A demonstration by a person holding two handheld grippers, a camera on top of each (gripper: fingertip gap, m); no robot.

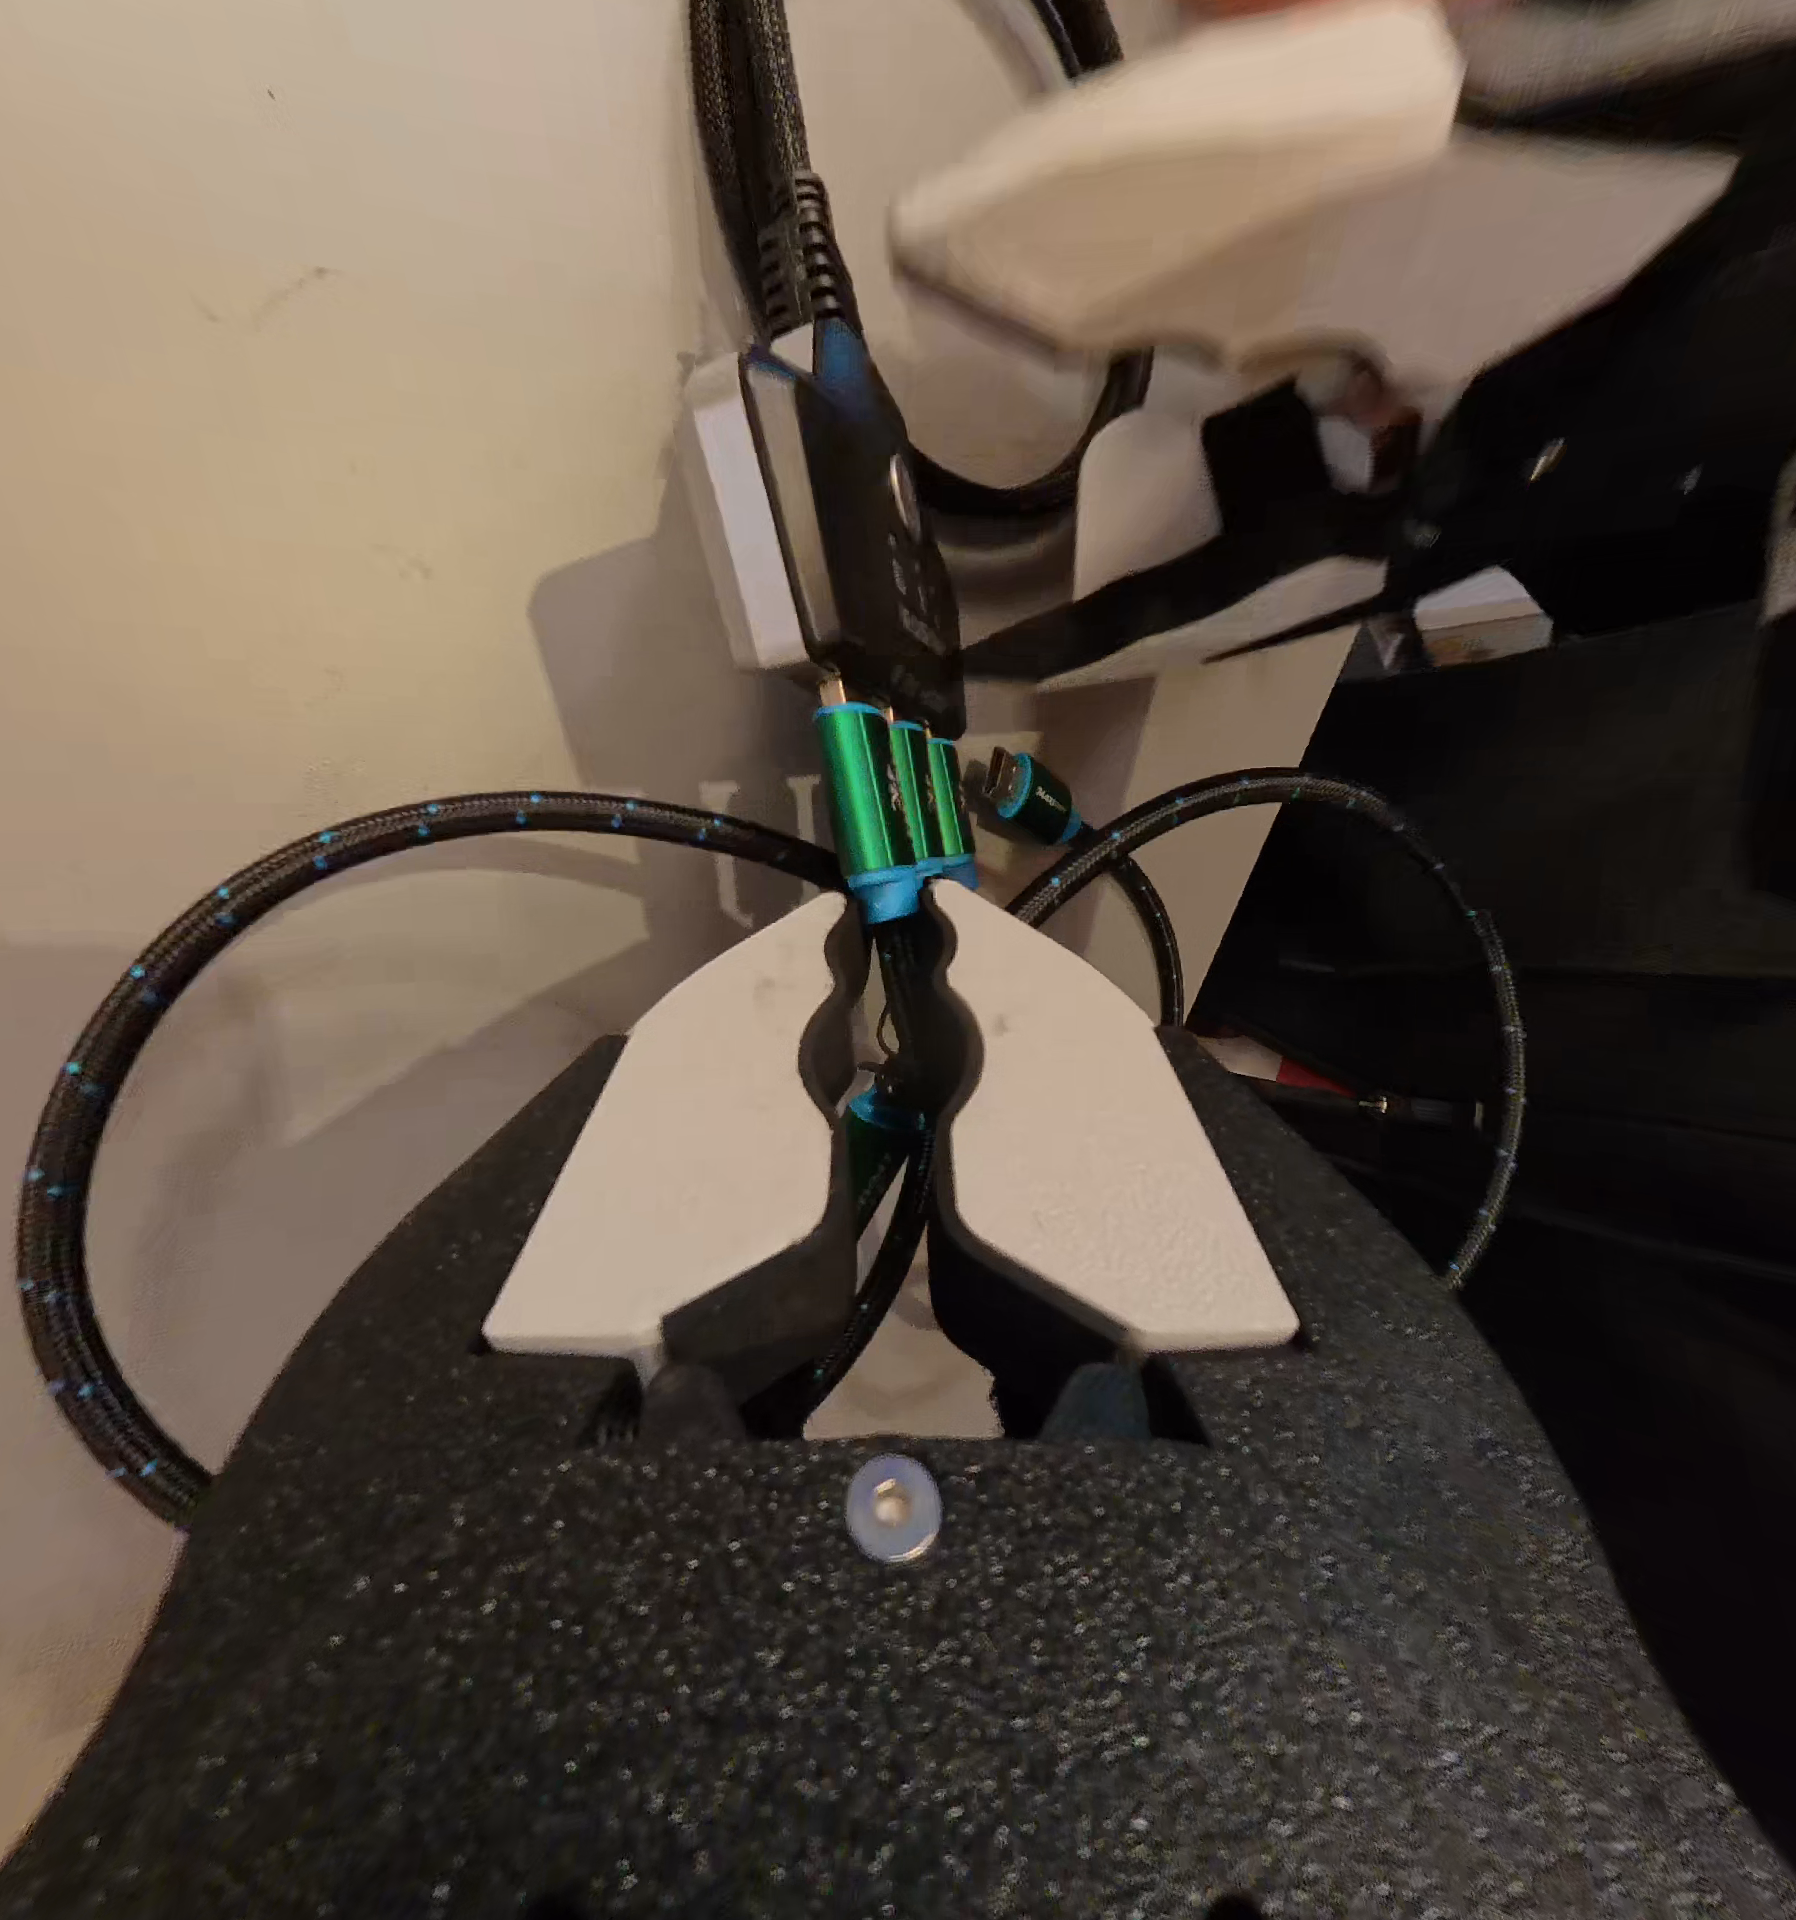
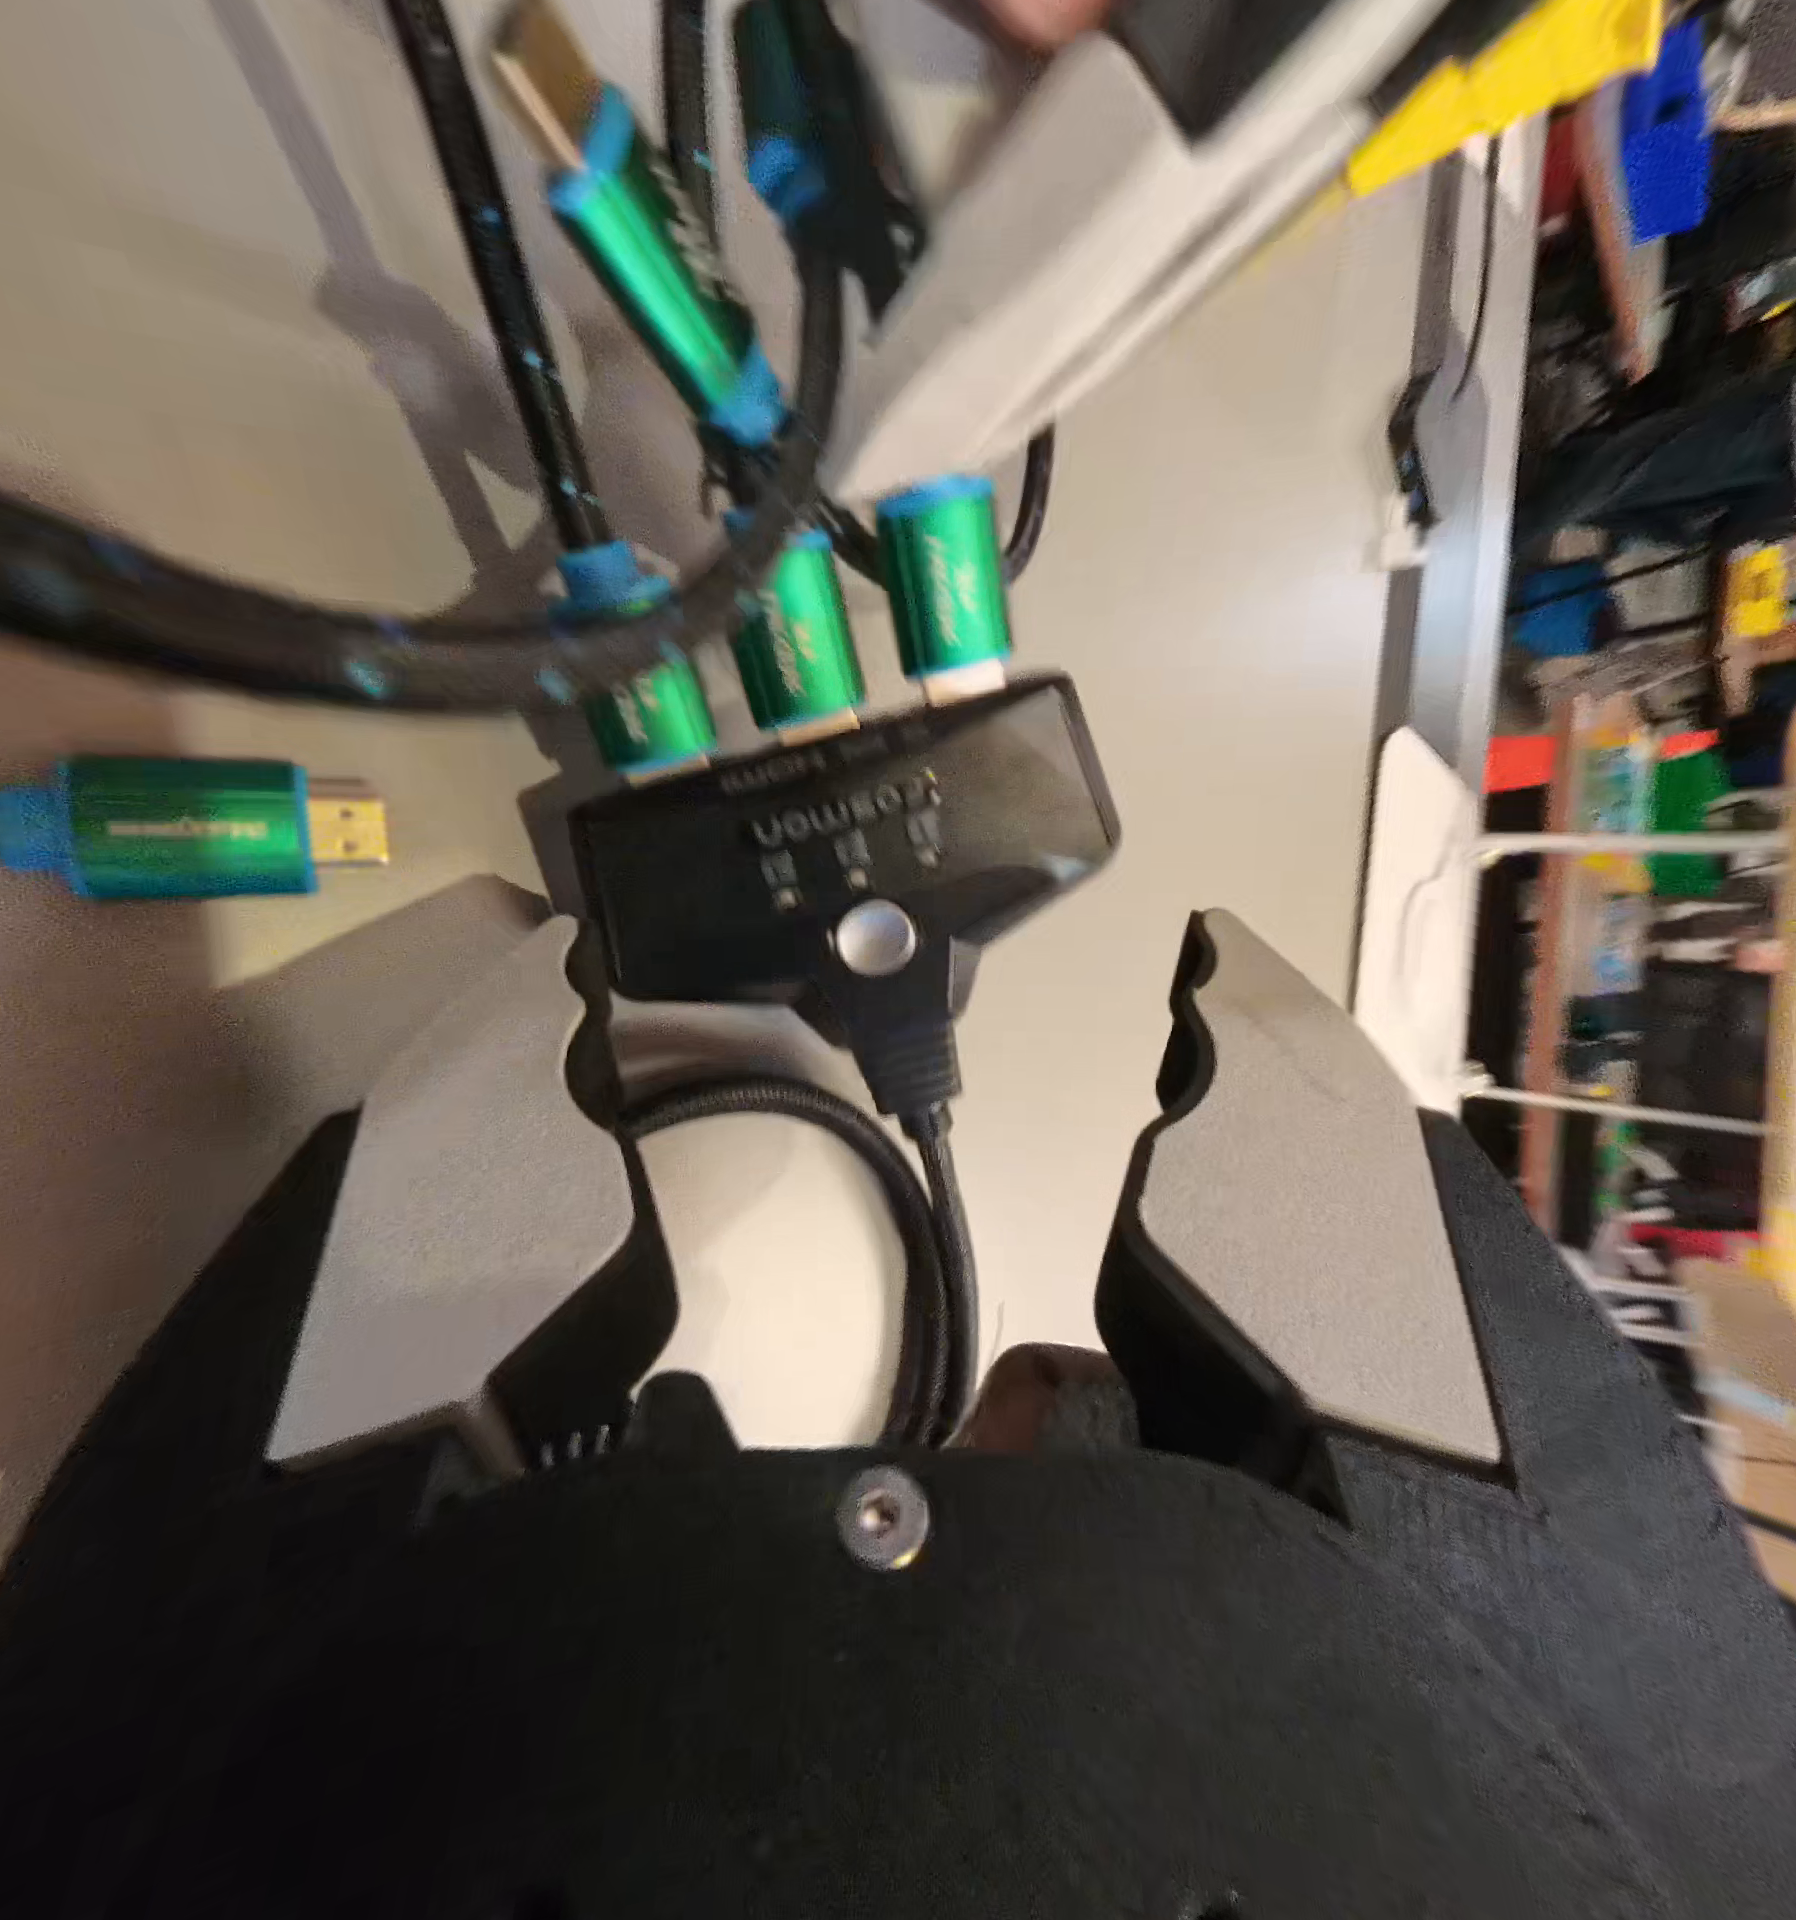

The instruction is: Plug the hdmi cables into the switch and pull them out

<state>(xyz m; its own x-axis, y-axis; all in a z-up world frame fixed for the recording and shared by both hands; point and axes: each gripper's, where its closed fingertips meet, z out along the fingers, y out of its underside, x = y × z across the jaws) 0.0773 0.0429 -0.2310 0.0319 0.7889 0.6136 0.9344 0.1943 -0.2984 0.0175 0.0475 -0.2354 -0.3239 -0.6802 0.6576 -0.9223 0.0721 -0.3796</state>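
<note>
Pale tabletop (image 1: 250,416) lies under everything, and a messy room with shelves shows far off in the right wrist view.

Your switch (image 2: 842,842) is a small black box sitting on a white holder (image 1: 738,520) in the middle. Three green plugs (image 2: 800,623) sit side by side in its far edge. Two more green plugs are loose: one lies flat on the table (image 2: 187,826), and one hangs in the air up high (image 2: 665,260).

Your left gripper (image 1: 899,914) is pressed together on the black cable just behind the nearest plug (image 1: 863,800). Your right gripper (image 2: 883,997) is spread wide, with the switch just past its tips and nothing held.

I think the switch is light and will slide if you tug, so hold its body by the two short sides with the right gripper. The plugs look hard and smooth, so they may slip. Grab a plug by its green shell, not the soft braided cable, which bends and could get hurt. Pull straight back, not sideways.
</note>
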